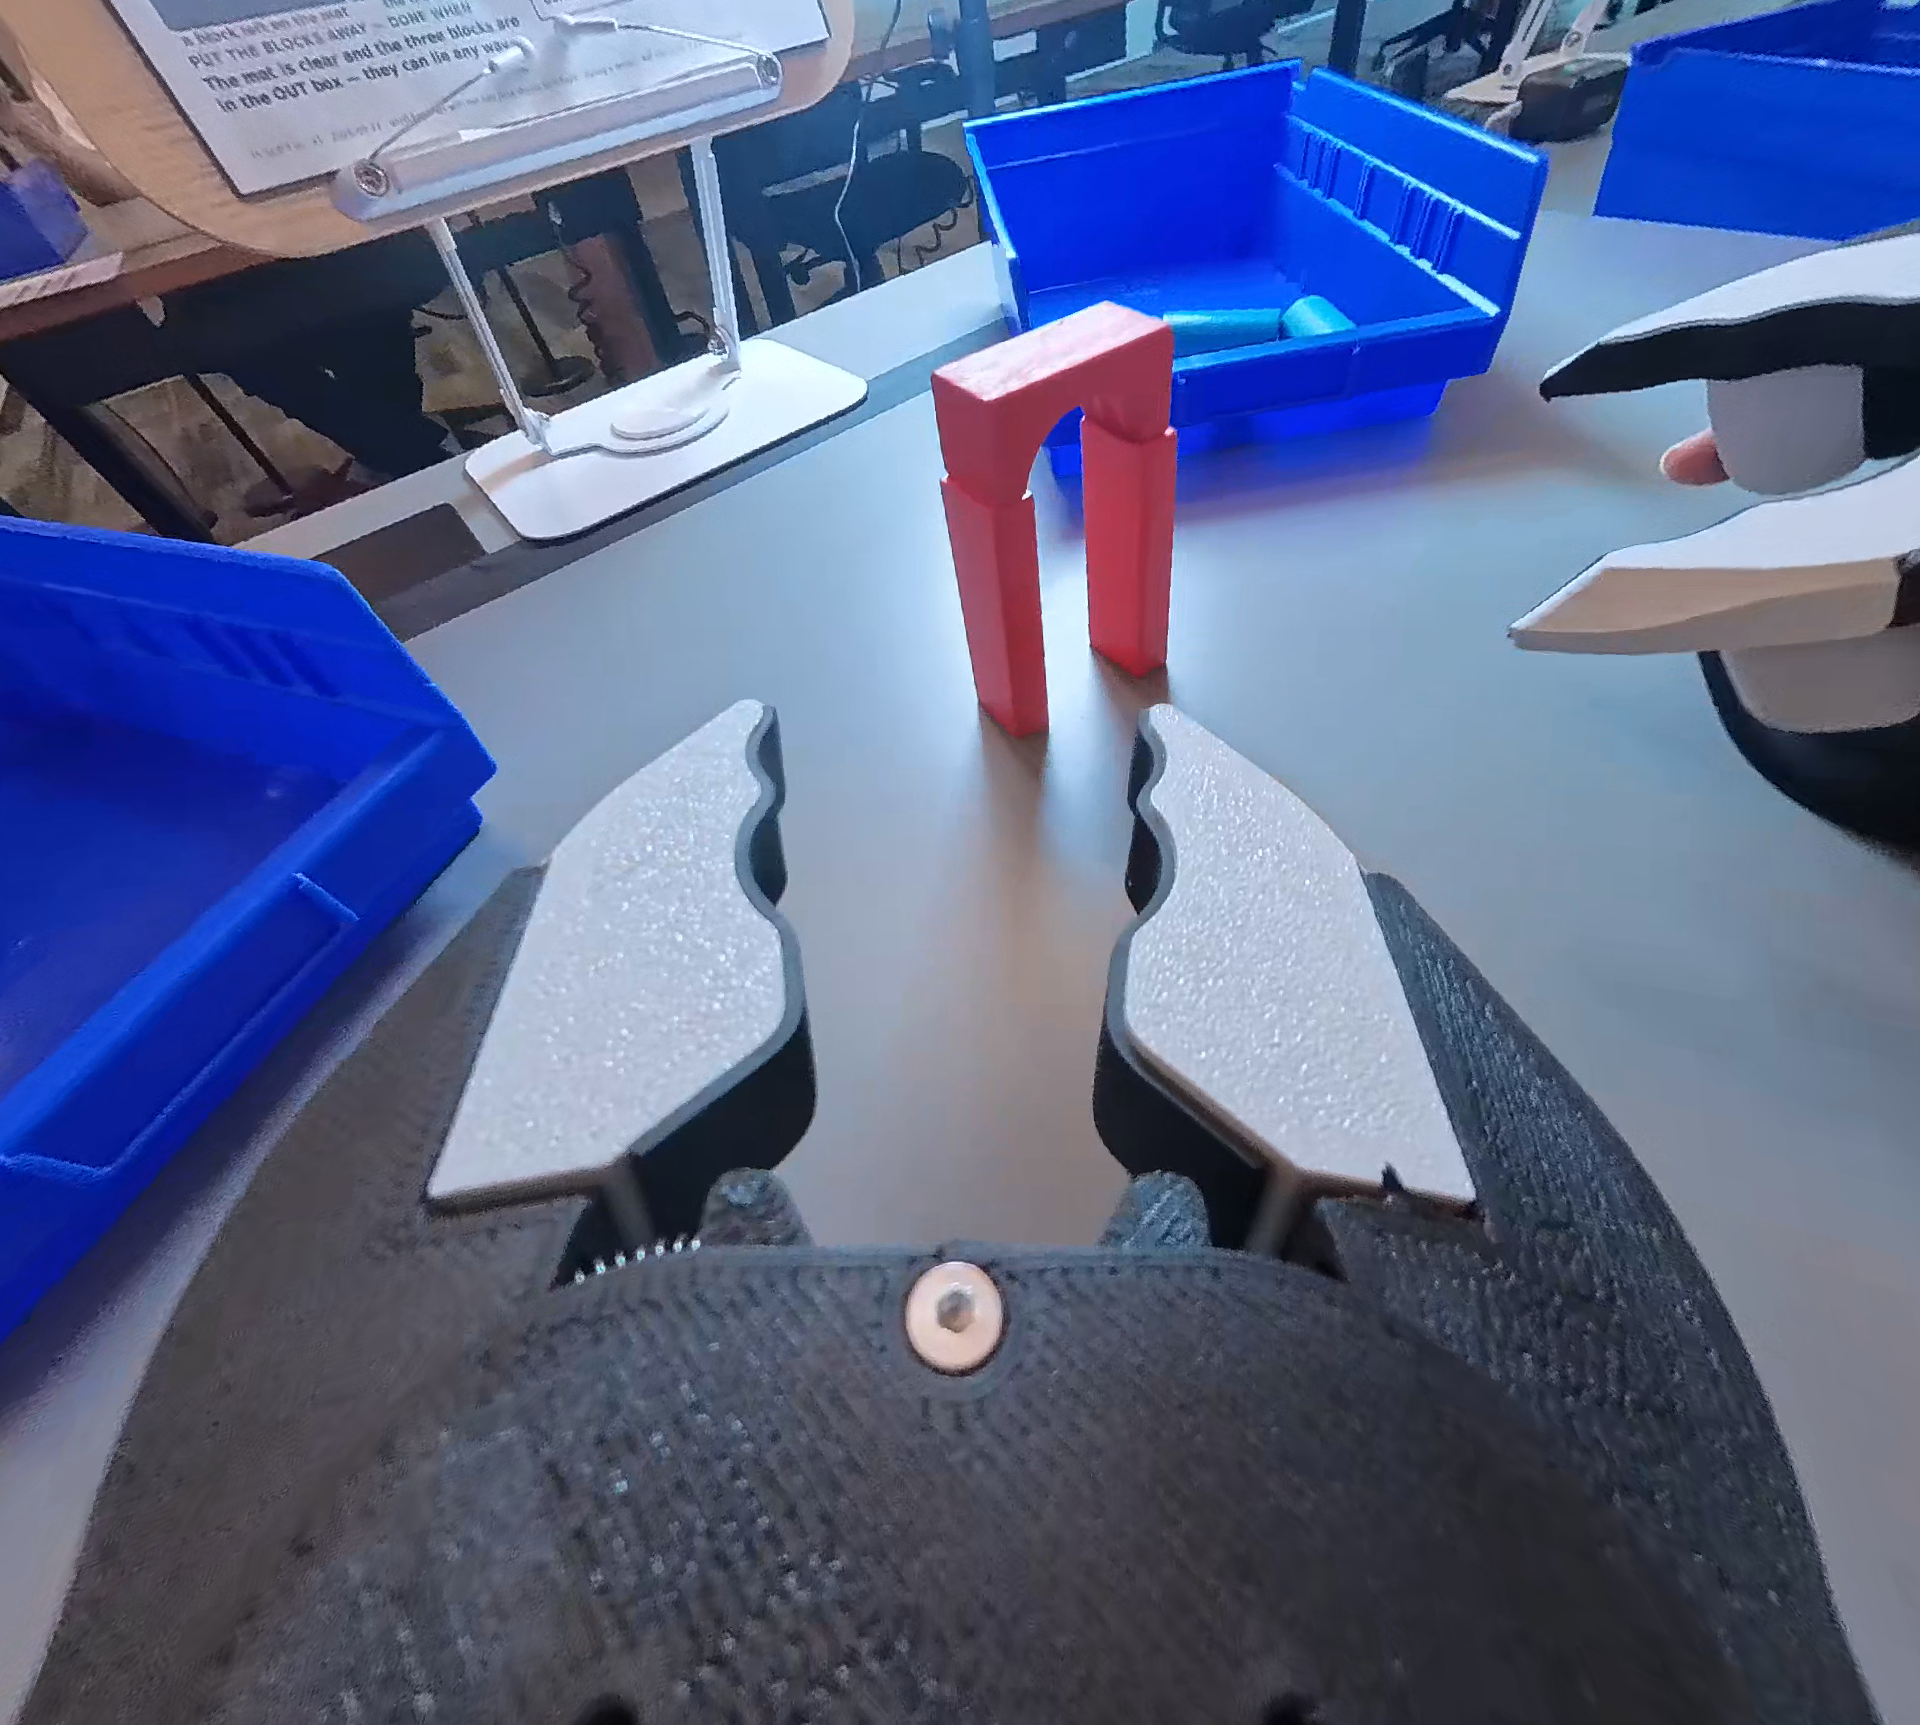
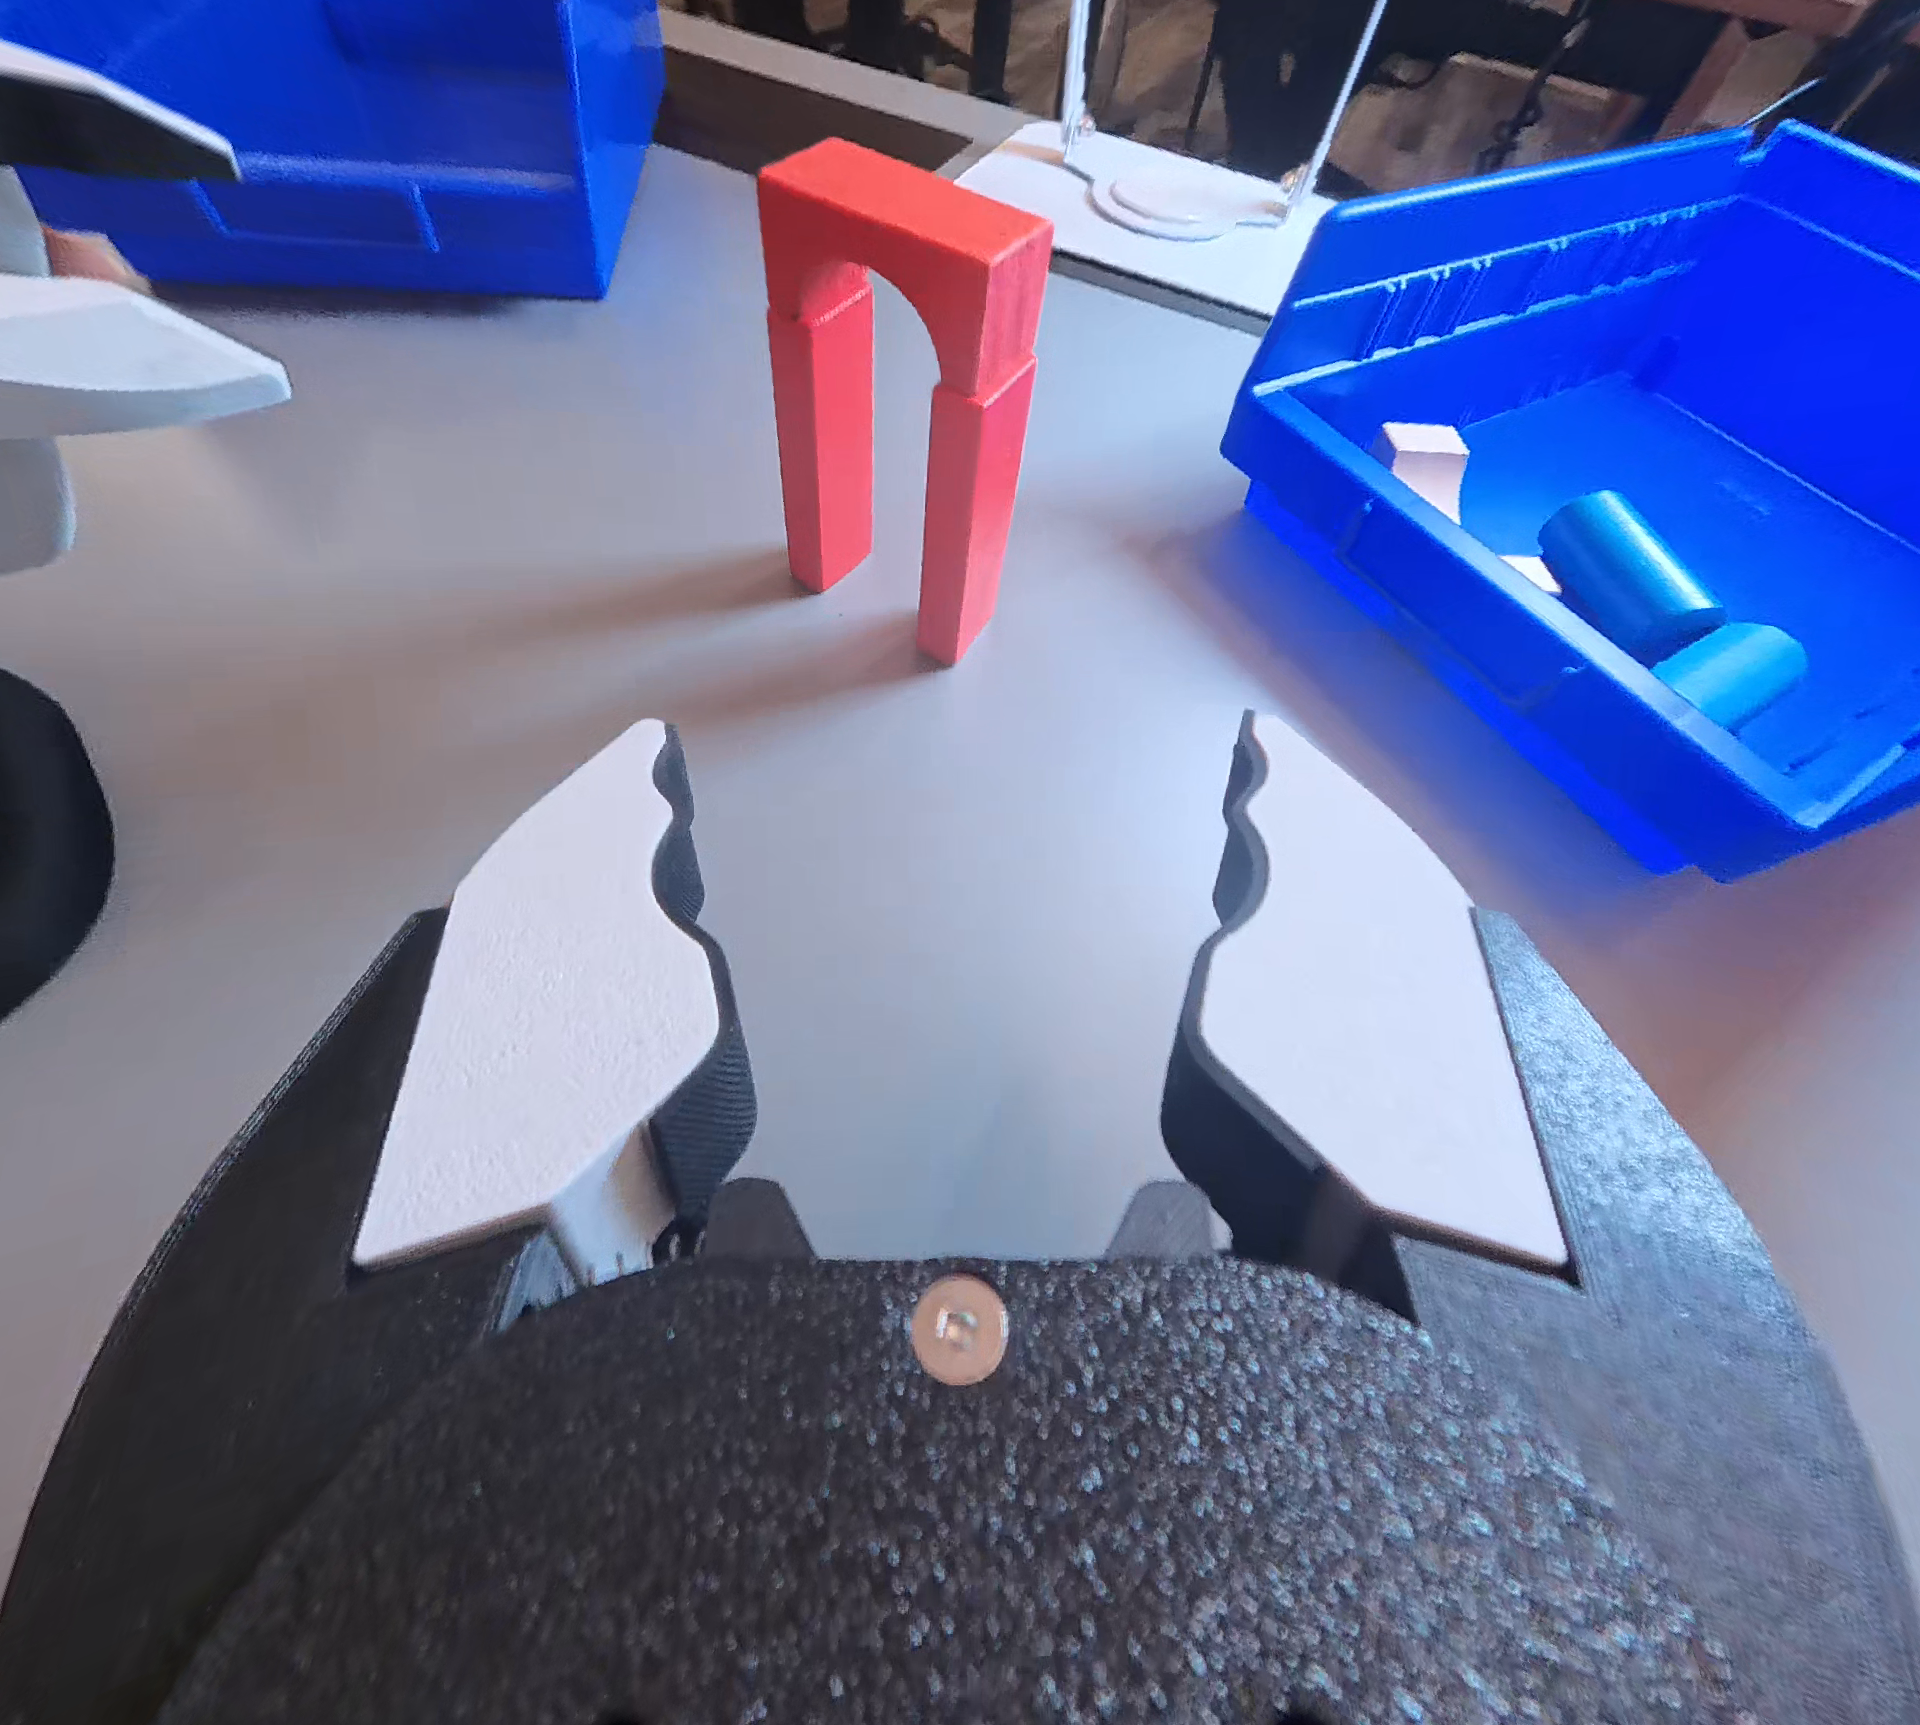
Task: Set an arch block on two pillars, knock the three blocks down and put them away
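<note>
A red arch block [image 1: 1049, 397] rests on two upright red pillars [image 1: 1003, 615] [image 1: 1127, 553] on the grey table. The right wrist view shows the same arch [image 2: 904, 241] on its pillars [image 2: 826, 449] [image 2: 971, 522]. My left gripper [image 1: 956, 725] is open and empty, just short of the pillars. My right gripper [image 2: 956, 725] is open and empty, a little short of the structure. Each gripper also shows at the edge of the other's view, the right one [image 1: 1532, 512] and the left one [image 2: 260, 278], both open.
A blue bin [image 1: 1143, 200] behind the arch holds two blue cylinders [image 2: 1626, 574] [image 2: 1730, 673] and a pale block [image 2: 1423, 454]. Another blue bin [image 1: 260, 595] stands at the left. An instruction sheet stand [image 1: 665, 428] sits at the table's far edge. A third blue bin [image 1: 1766, 127] is far right.
</note>
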The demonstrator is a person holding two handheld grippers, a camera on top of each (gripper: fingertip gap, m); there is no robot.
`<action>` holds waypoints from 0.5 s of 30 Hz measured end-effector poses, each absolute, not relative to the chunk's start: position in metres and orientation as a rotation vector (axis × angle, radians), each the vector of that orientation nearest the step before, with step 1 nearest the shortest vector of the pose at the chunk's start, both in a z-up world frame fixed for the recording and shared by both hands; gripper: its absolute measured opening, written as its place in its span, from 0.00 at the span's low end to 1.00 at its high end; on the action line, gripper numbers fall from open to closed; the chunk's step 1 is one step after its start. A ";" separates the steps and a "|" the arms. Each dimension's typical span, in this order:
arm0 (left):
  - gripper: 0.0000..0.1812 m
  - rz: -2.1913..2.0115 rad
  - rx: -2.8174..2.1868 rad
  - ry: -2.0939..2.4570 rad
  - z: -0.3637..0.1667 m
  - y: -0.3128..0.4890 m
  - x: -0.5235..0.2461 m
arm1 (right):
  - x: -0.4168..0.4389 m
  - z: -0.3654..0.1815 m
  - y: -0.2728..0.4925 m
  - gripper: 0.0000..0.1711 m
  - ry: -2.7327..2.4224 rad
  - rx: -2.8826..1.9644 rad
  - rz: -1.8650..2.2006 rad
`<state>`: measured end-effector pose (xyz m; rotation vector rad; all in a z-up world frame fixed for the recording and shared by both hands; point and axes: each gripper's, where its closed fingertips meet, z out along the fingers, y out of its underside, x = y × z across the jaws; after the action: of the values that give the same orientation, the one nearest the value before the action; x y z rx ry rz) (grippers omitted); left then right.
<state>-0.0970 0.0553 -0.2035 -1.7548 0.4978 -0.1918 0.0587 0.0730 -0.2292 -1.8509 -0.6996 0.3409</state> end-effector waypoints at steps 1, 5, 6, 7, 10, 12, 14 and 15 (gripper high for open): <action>0.35 -0.195 -1.751 0.479 -0.200 0.053 -0.096 | 0.056 -0.227 0.072 0.57 -0.681 -1.841 0.342; 0.34 -0.206 -1.736 0.391 -0.190 0.047 -0.095 | 0.038 -0.231 0.070 0.58 -0.684 -1.831 0.343; 0.35 -0.196 -1.731 0.373 -0.187 0.047 -0.095 | 0.033 -0.233 0.070 0.57 -0.689 -1.825 0.331; 0.35 -0.184 -1.729 0.357 -0.185 0.047 -0.096 | 0.030 -0.233 0.069 0.56 -0.686 -1.806 0.308; 0.38 -0.124 -1.734 0.356 -0.181 0.050 -0.092 | 0.024 -0.227 0.069 0.55 -0.665 -1.735 0.240; 0.38 -0.097 -1.735 0.351 -0.180 0.052 -0.091 | 0.020 -0.225 0.071 0.55 -0.653 -1.717 0.213; 0.38 -0.093 -1.737 0.344 -0.182 0.053 -0.089 | 0.018 -0.225 0.073 0.55 -0.638 -1.708 0.195; 0.38 -0.091 -1.737 0.347 -0.185 0.052 -0.088 | 0.016 -0.226 0.073 0.55 -0.635 -1.707 0.195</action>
<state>-0.0882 0.0523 -0.1847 -1.7375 0.3472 -0.0912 0.0158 0.0733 -0.2260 -1.7066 -0.6355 0.1949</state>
